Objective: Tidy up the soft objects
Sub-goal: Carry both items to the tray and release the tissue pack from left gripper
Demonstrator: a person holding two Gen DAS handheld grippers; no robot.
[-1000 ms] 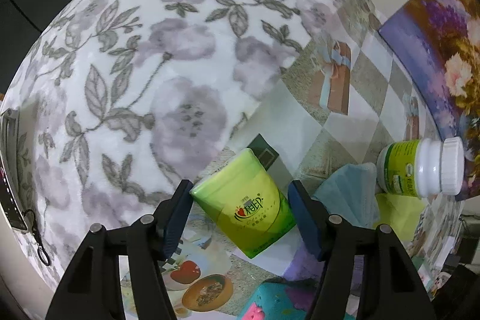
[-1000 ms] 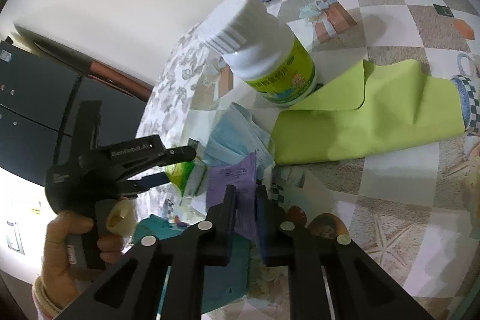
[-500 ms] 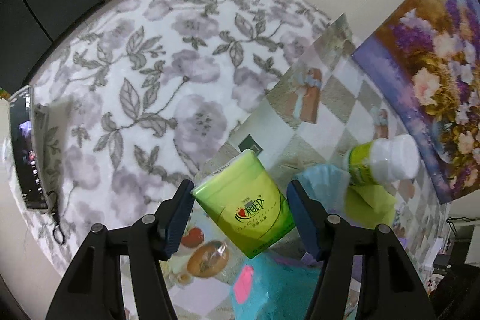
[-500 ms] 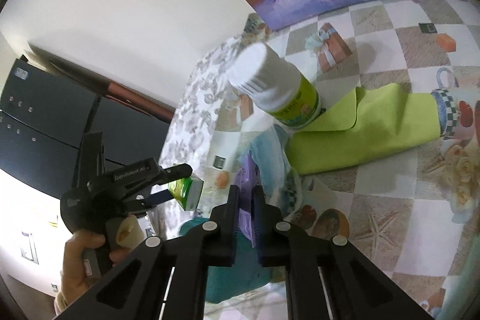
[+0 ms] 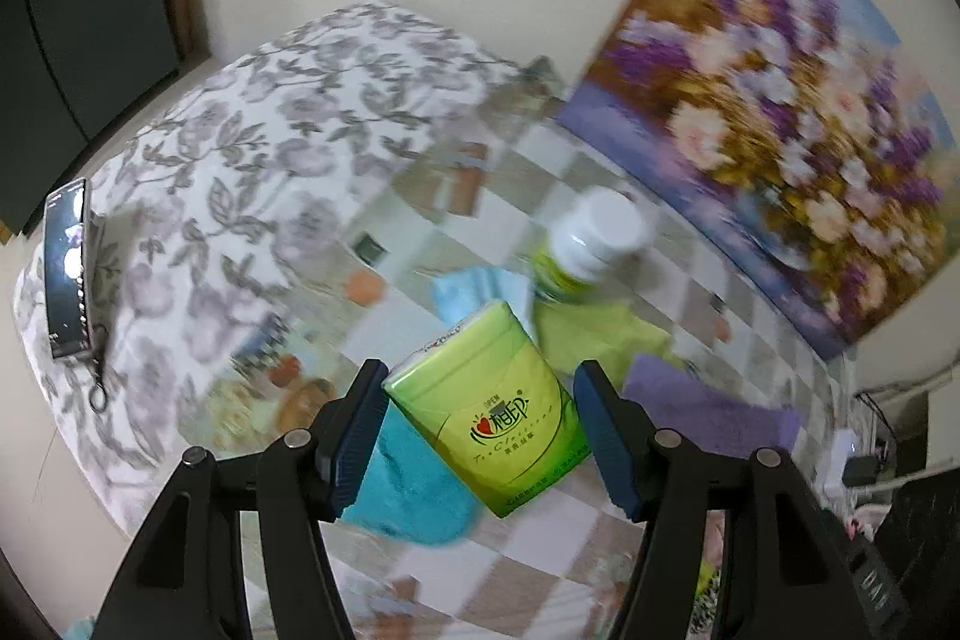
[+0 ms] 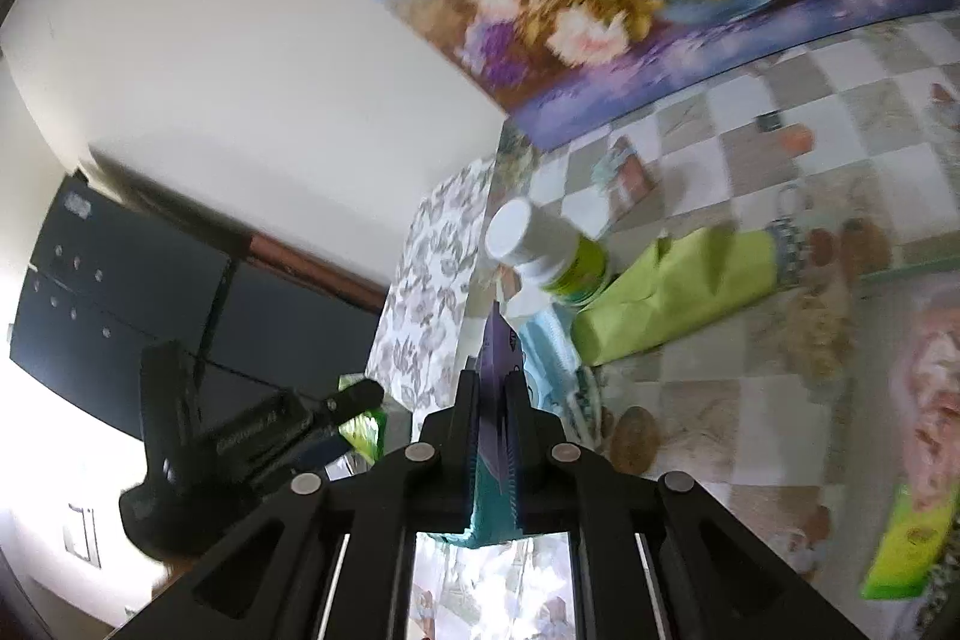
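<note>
Both hand-held grippers have risen since the earlier frames, and we now see more wall and the flower painting point(image 5: 780, 148). We record: left hand-held gripper point(image 5: 480, 424), pads pressed on a green tissue pack point(image 5: 498, 412), carried above the table point(image 5: 540, 538). Right hand-held gripper point(image 6: 493, 436), jaws pressed together, pinching a purple cloth point(image 6: 501, 340) edge-on. Resting on the table: teal cloth point(image 5: 414, 484), lime cloth point(image 6: 678, 292), blue face mask point(image 5: 474, 286), white-capped bottle point(image 6: 540, 250) touching the lime cloth.
</note>
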